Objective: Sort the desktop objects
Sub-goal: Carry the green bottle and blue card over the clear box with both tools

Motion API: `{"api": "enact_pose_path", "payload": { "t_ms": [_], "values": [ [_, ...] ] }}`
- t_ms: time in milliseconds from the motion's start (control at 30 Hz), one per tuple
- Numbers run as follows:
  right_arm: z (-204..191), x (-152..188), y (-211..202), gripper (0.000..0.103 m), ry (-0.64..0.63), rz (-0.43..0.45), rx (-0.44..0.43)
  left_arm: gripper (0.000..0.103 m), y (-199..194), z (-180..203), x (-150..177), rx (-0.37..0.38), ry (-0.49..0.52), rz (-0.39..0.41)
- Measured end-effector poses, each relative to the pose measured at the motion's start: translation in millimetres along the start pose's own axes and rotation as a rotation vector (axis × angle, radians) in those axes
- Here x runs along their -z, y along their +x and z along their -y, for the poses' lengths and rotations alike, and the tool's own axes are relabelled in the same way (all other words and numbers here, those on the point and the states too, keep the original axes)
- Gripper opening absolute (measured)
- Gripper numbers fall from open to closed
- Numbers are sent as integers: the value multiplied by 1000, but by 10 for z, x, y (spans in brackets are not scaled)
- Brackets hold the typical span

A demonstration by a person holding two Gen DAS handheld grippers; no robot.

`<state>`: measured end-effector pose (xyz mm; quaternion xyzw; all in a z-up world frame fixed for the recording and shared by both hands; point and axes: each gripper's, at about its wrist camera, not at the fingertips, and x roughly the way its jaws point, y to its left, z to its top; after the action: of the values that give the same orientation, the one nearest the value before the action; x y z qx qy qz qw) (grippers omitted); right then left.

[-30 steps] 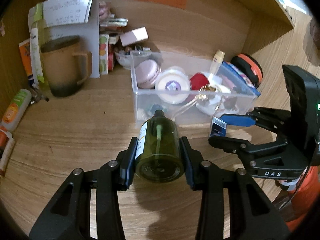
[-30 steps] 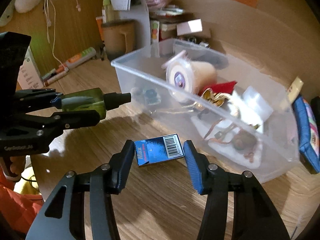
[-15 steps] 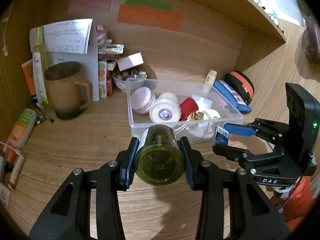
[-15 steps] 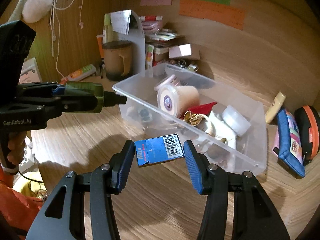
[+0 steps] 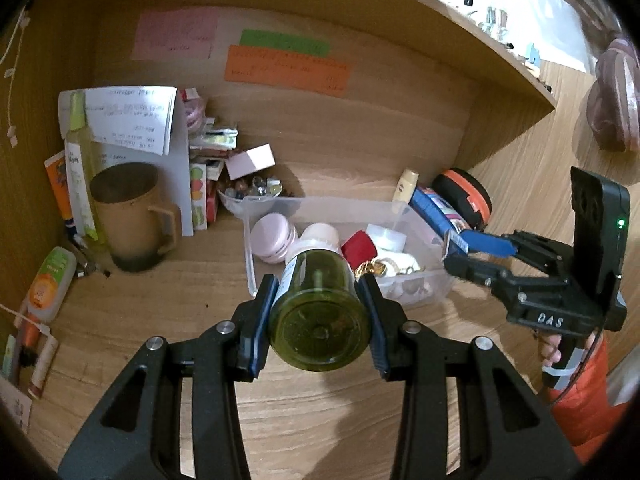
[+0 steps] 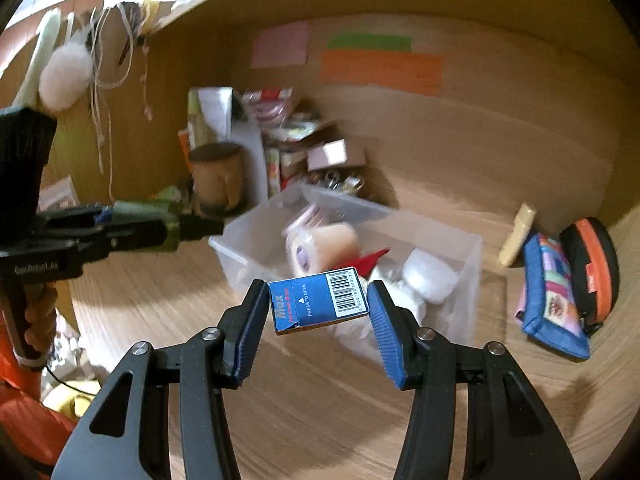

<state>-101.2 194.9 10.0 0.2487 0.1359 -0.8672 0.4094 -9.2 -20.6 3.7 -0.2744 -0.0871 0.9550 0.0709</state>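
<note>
Your left gripper (image 5: pixel 320 312) clamps a green bottle (image 5: pixel 318 314); your right gripper (image 6: pixel 318 300) pinches a blue box (image 6: pixel 318 300). Both await the half-filled bin (image 5: pixel 348 204) near the desk's back edge.

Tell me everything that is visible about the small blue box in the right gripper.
The small blue box is flat and looks like cardboard, with red "Max" lettering, a white "PRESS TO OPEN" arrow and a white barcode panel. Its left flap edge looks slightly torn. It is held in the air, slightly tilted, by the right gripper, whose blue pads press its two short ends. Behind it stands the clear plastic bin.
</note>
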Motion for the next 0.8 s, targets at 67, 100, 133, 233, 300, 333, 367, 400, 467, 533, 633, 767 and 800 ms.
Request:
{"api": "enact_pose_path", "payload": {
  "t_ms": [67, 100, 133, 233, 300, 333, 367, 400, 467, 533, 633, 767, 800],
  "values": [
    [48, -49, -25, 47, 4, 15, 13, 40, 6, 19, -35, -6, 5, 6],
    [74, -77, -33, 47, 9, 23, 18, 40, 15, 27, -68, -4, 11, 10],
    [99, -103, -42, 47, 11, 28, 23, 40, 15, 31, -82, -4, 15, 13],
    [165, -185, -26, 47, 19, 43, 39, 40, 51, 50, -174, -10, 28, 21],
    [203, -233, 16, 47, 32, 43, 35, 40, 79, 49, -235, -11, 36, 28],
    [216, -251, 40, 47, 37, 42, 36, 40, 98, 50, -268, -16, 43, 31],
    [225, -274, 77, 47, 43, 41, 34, 40, 111, 49, -286, -19, 47, 33],
    [226, -286, 108, 47, 47, 40, 34, 40, 139, 43, -315, -24, 52, 34],
    [225, -317, 174, 47, 56, 37, 28, 40, 193, 26, -356, -27, 54, 29],
    [225, -339, 225, 47, 61, 34, 24, 40, 260, -1, -390, -30, 54, 21],
    [227, -382, 328, 47, 68, 24, 21, 40, 373, -28, -415, -31, 51, 4],
    [238, -418, 467, 47, 79, 2, 15, 40, 527, -63, -427, -32, 48, -20],
    [244, -421, 509, 47, 83, -6, 15, 40, 573, -79, -427, -30, 45, -28]
  ]
}}
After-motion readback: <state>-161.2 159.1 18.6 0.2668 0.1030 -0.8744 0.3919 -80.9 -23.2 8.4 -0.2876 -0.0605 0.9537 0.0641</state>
